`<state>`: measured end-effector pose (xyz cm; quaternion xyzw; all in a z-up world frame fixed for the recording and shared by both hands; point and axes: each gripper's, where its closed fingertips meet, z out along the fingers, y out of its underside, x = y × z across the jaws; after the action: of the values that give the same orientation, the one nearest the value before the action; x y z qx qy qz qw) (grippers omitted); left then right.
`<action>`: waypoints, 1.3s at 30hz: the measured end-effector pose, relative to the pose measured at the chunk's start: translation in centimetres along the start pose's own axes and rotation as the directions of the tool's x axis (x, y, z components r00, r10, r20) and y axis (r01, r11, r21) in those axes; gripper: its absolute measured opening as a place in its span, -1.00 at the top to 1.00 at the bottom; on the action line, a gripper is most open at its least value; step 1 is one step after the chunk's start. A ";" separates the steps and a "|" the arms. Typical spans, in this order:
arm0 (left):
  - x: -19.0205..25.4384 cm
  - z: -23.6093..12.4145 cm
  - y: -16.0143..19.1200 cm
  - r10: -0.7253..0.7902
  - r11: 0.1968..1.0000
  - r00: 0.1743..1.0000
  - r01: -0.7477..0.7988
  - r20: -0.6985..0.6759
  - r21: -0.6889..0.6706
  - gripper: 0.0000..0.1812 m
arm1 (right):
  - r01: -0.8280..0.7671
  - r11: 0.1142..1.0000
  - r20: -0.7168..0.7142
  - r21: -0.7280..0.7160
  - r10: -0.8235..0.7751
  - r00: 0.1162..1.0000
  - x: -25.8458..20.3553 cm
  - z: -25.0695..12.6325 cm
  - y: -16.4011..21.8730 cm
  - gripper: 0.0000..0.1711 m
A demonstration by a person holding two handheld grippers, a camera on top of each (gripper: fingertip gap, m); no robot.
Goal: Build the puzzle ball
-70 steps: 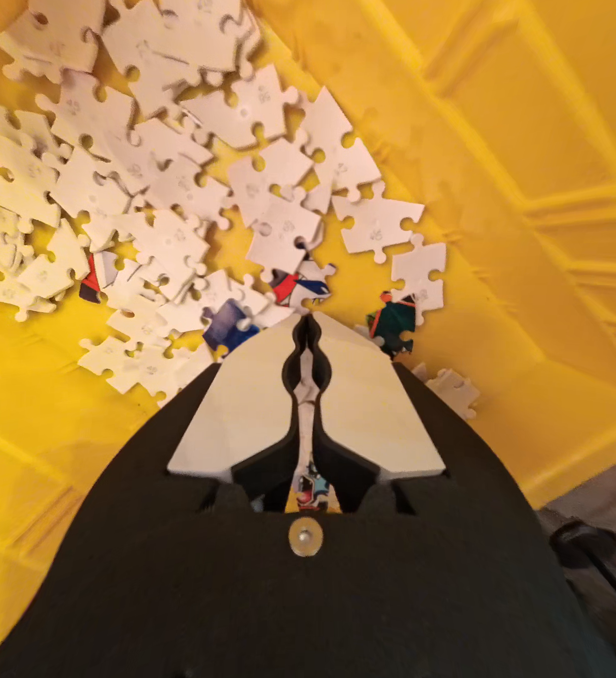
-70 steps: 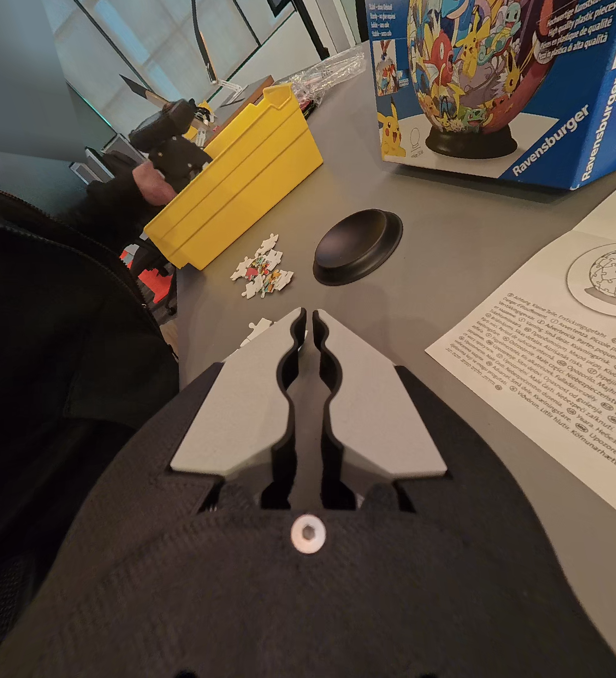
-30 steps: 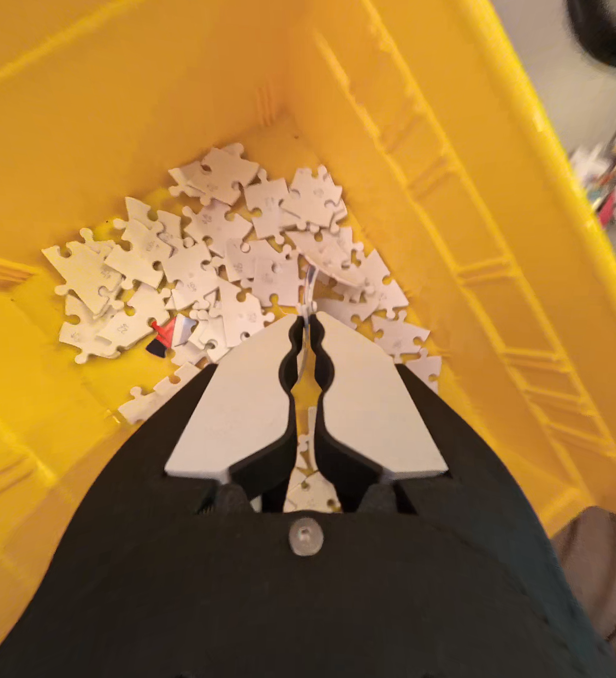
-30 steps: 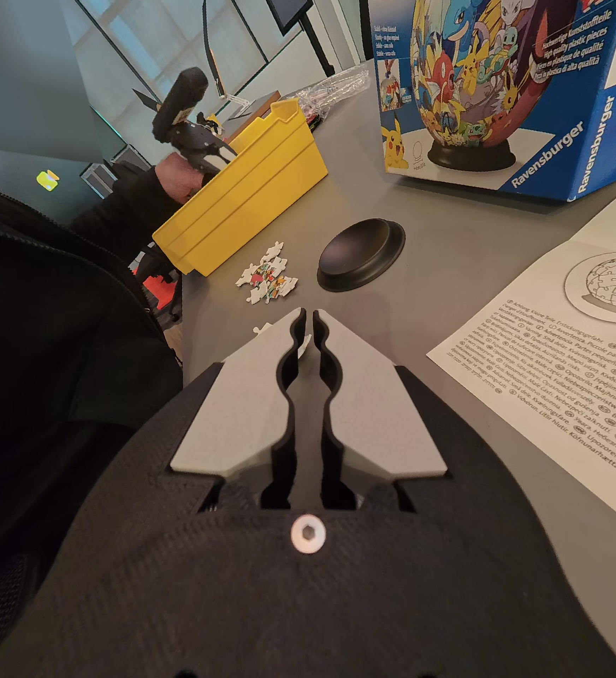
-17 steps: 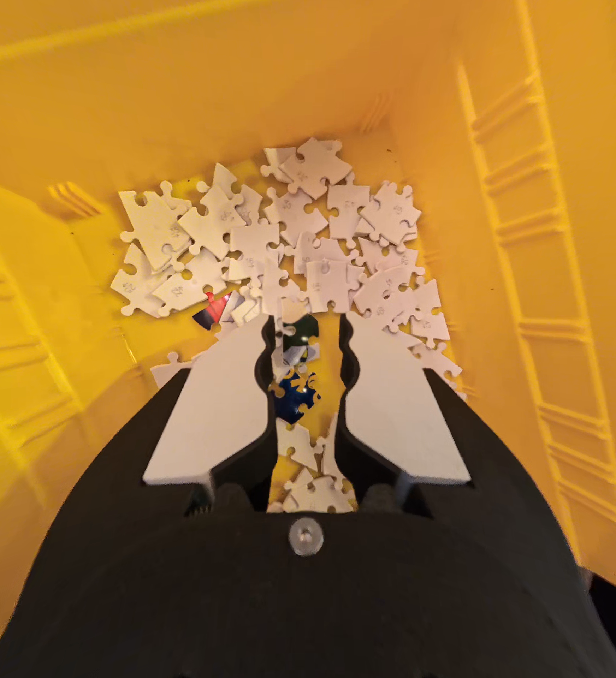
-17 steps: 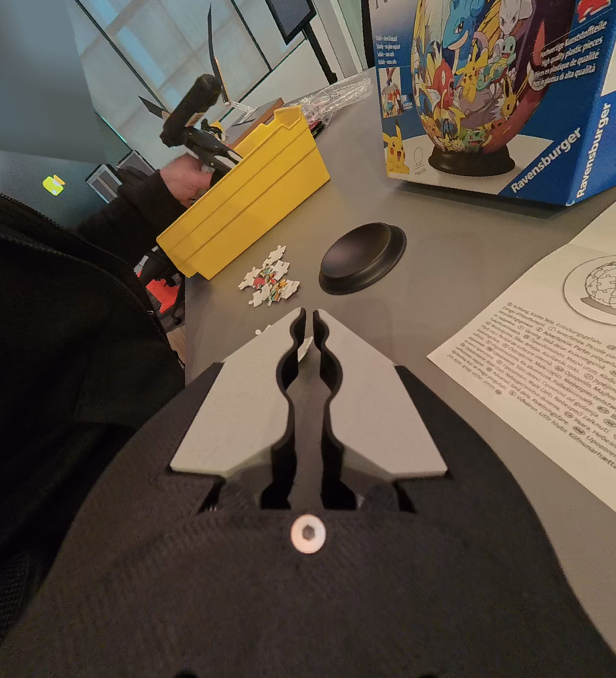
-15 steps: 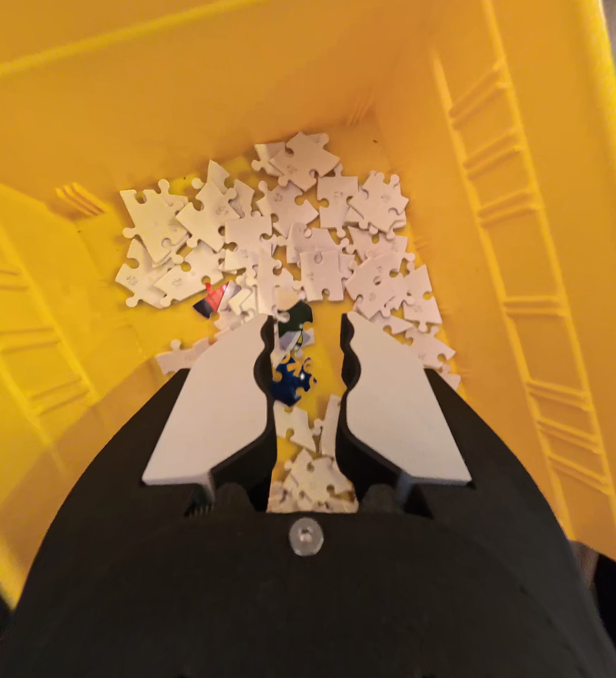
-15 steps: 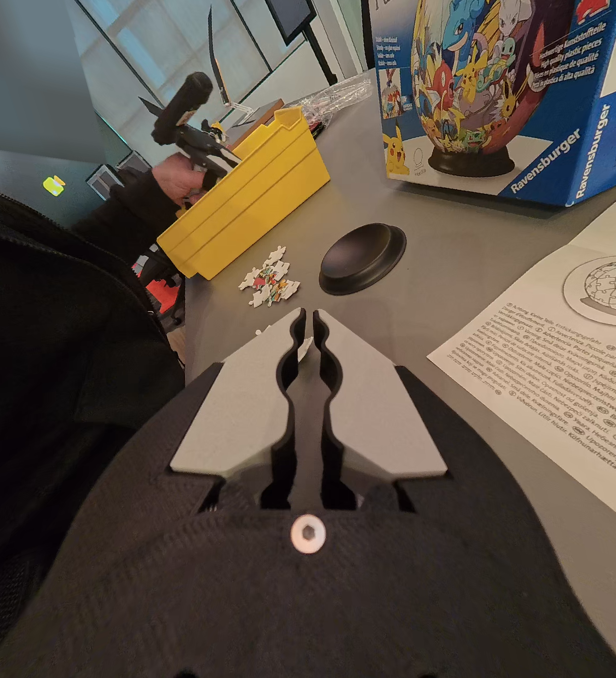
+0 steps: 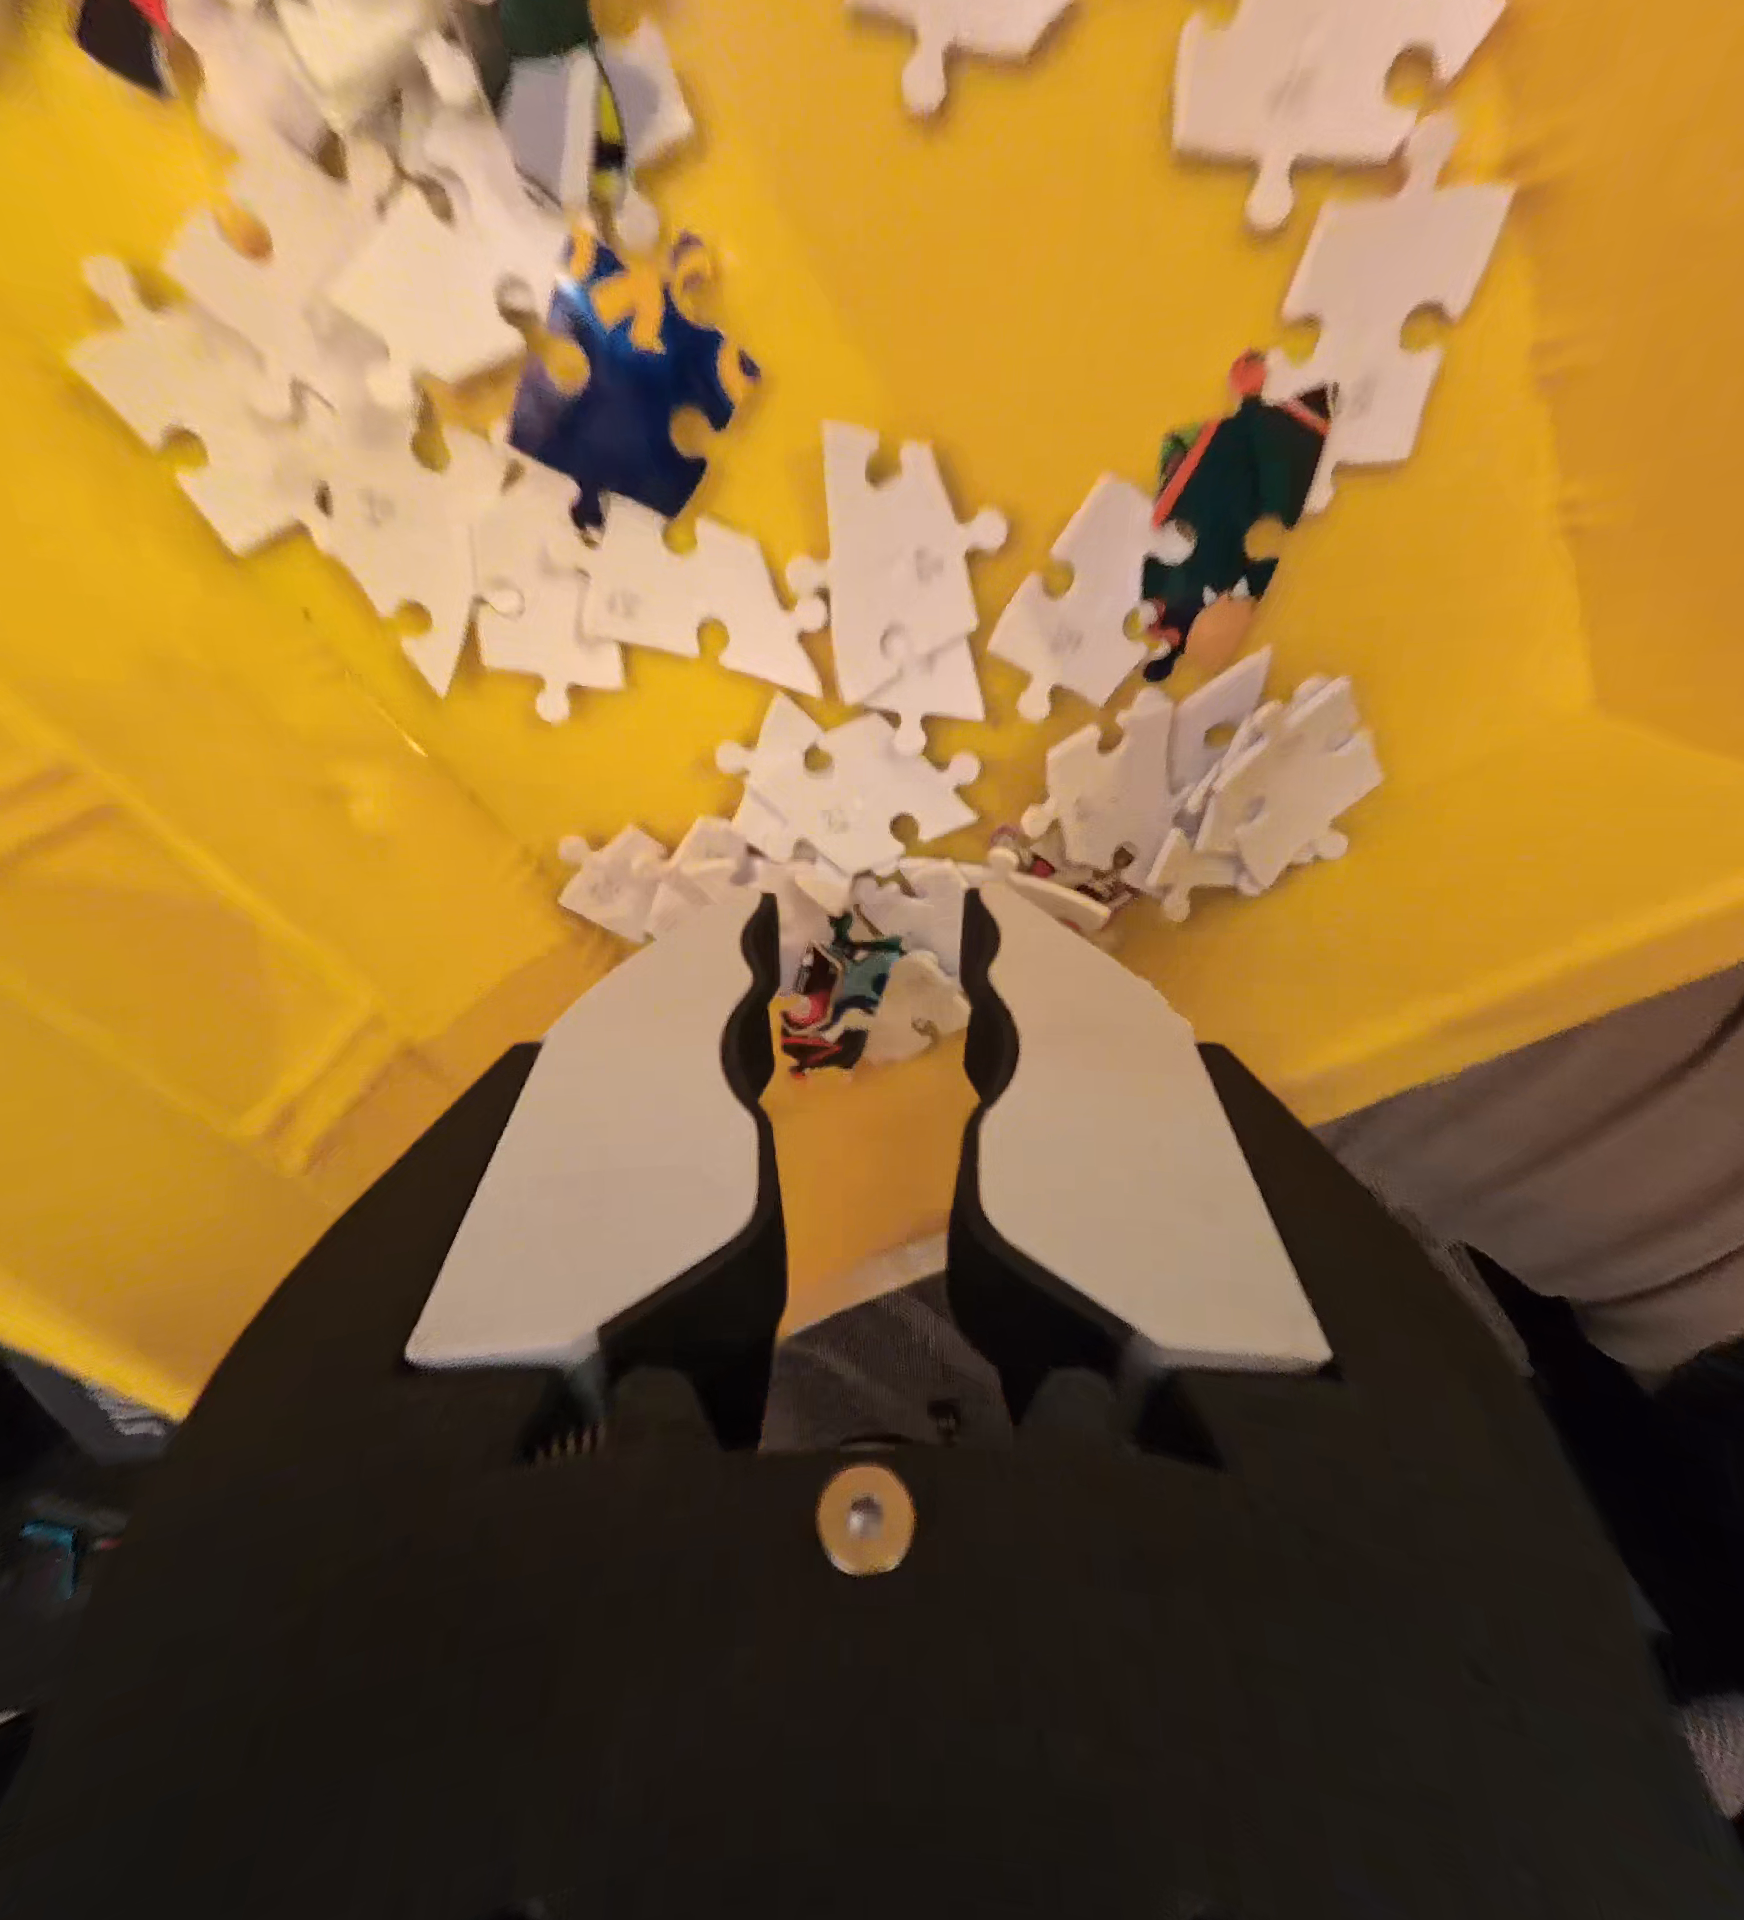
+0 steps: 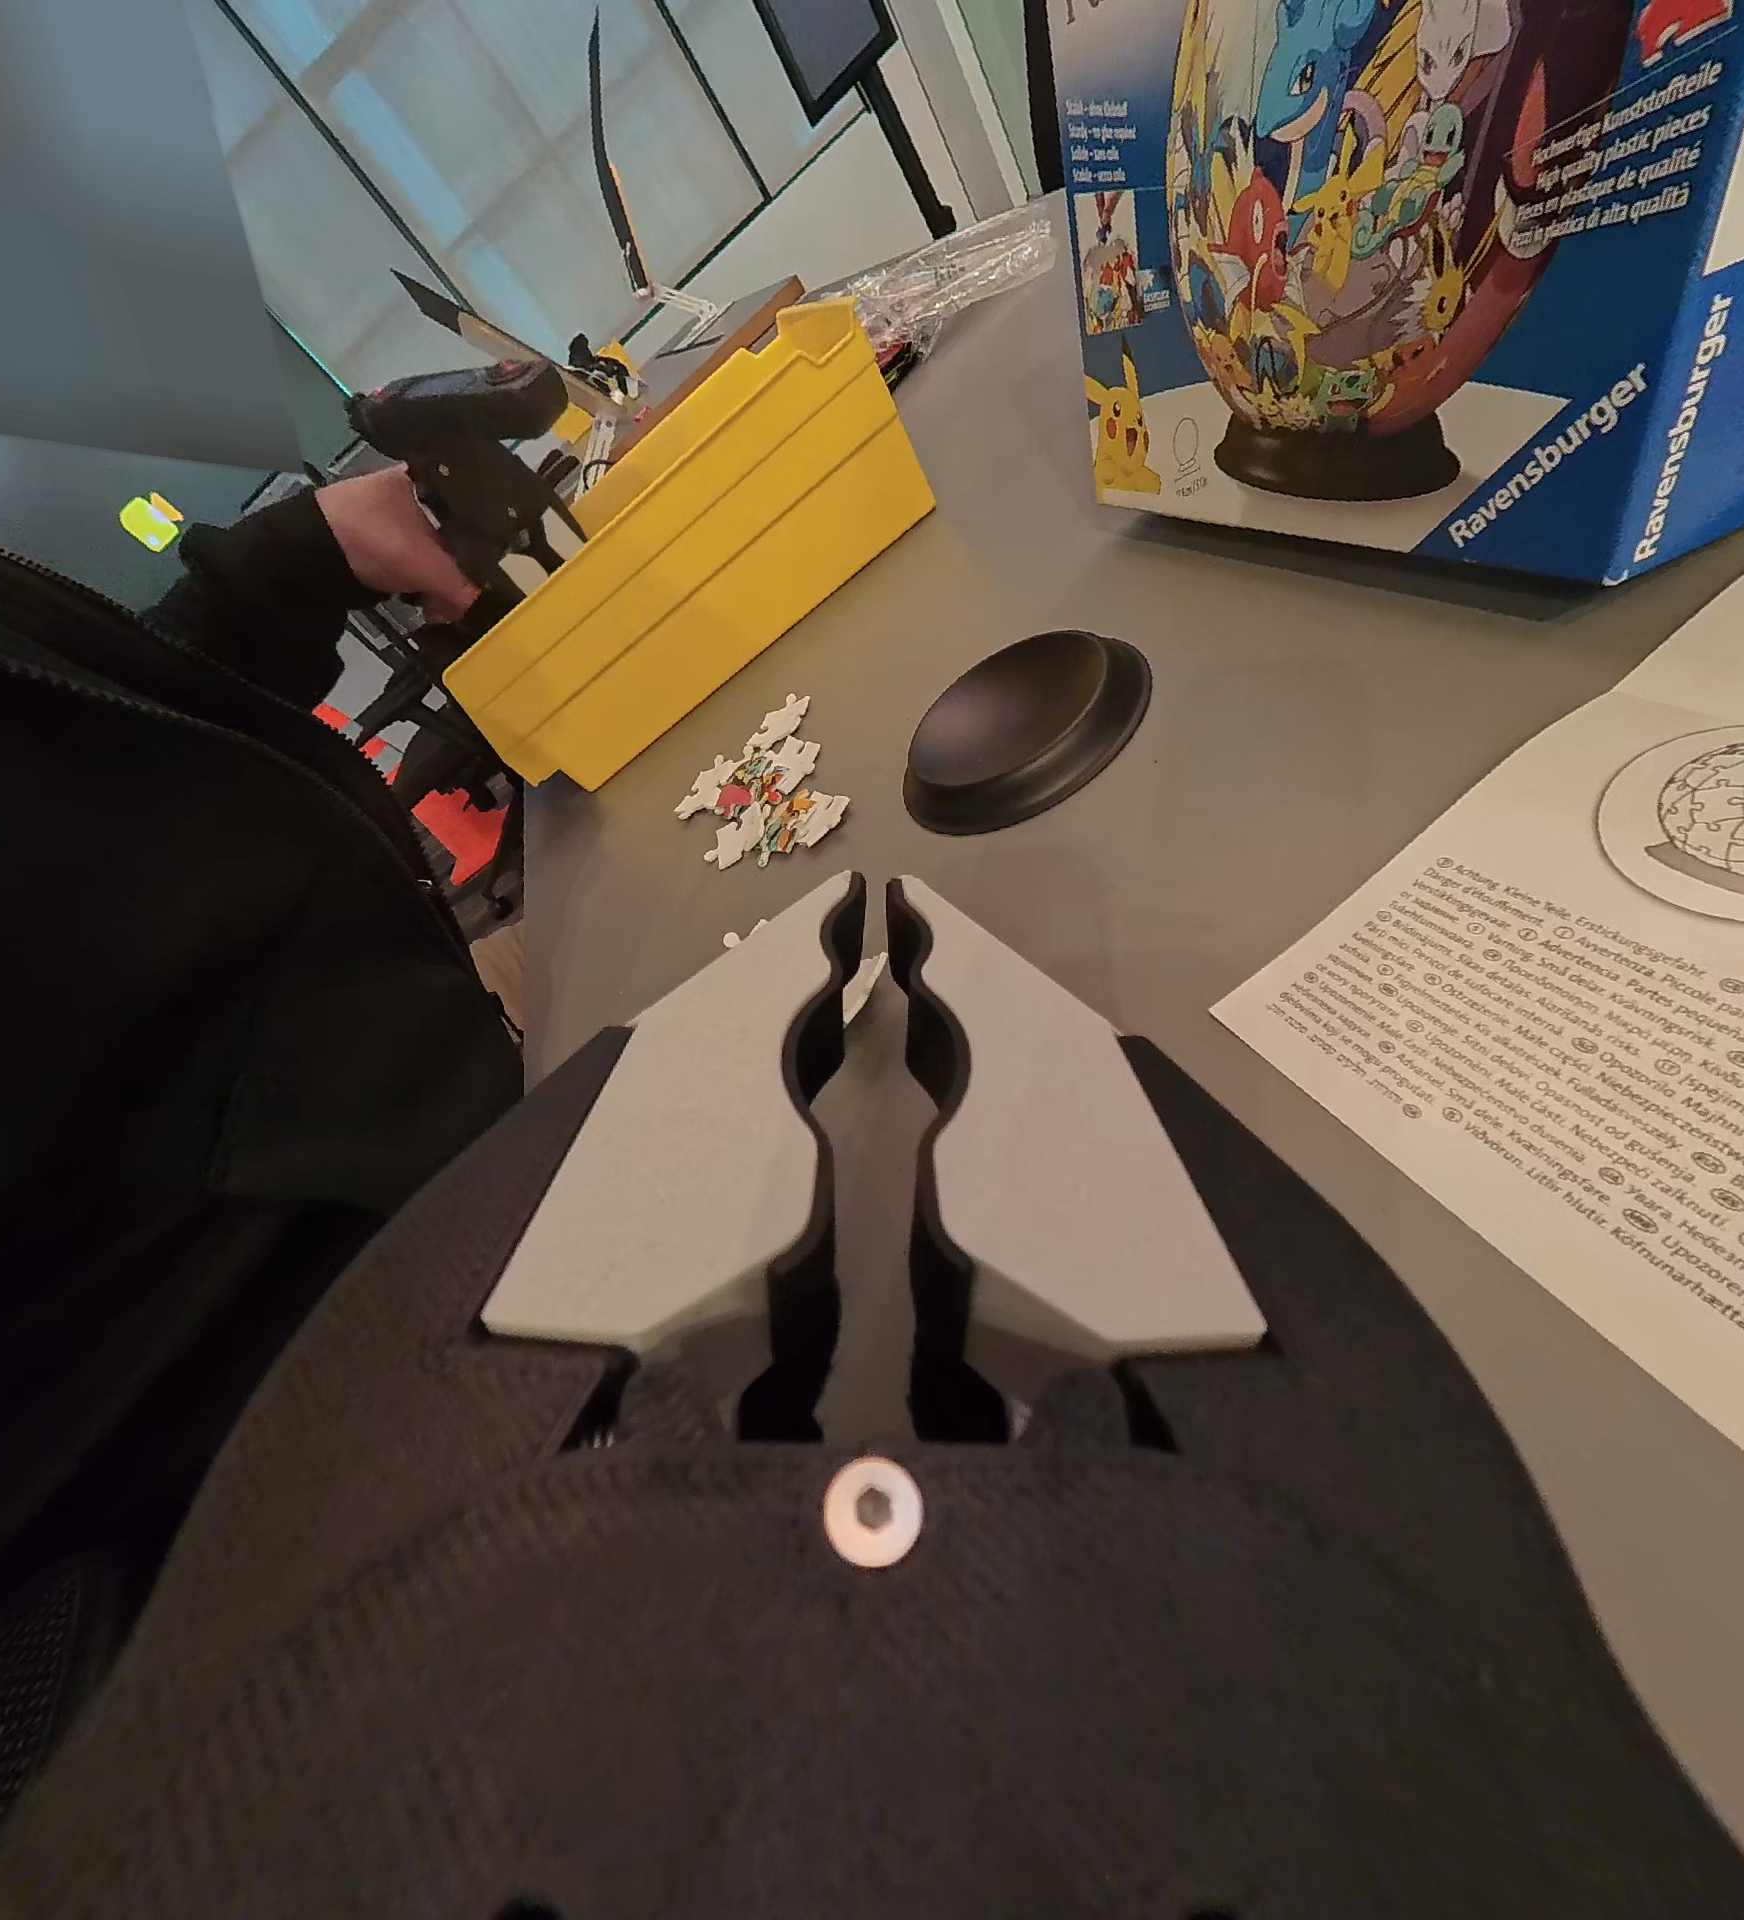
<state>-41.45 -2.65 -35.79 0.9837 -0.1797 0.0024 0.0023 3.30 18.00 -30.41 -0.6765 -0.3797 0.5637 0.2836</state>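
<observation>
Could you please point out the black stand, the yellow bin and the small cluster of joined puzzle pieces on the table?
black stand (image 10: 1029, 732): right wrist view, on its dished top.
yellow bin (image 10: 712, 566): right wrist view, on its outer side wall.
cluster of joined pieces (image 10: 766, 790): right wrist view, on its colourful middle.

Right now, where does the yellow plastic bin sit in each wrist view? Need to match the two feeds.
Left wrist view: the yellow plastic bin fills the upper part of the picture, seen from inside, with loose puzzle pieces on its floor beyond the open left tongs.
Right wrist view: the bin stands upper left of centre on the grey table, seen from outside.
Shared landmark: the left tongs, a hand holding them at the bin's near end.
</observation>
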 end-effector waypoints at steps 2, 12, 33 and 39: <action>0.5 0.5 0.7 -0.001 0.999 1.000 0.000 -0.028 -0.033 0.67 | 0.000 1.000 0.001 0.000 0.000 1.000 0.0 0.0 0.0 0.97; -0.1 1.9 -2.2 -0.026 1.000 1.000 0.026 -0.007 -0.004 0.94 | 0.002 1.000 0.004 0.007 -0.002 1.000 -0.1 -0.1 -0.1 0.97; -1.7 1.4 1.3 -0.056 0.982 0.994 0.072 0.093 -0.173 0.88 | 0.004 1.000 0.008 0.014 -0.004 1.000 -0.1 -0.2 -0.2 0.97; -1.0 1.6 -0.7 -0.030 0.994 0.996 0.038 0.078 -0.102 0.94 | 0.005 1.000 0.011 0.017 -0.005 1.000 -0.2 -0.2 -0.2 0.97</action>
<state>-42.12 -1.62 -37.43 0.9845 -0.1630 -0.0447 0.0463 3.44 17.96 -30.11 -0.6699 -0.3780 0.5701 0.2888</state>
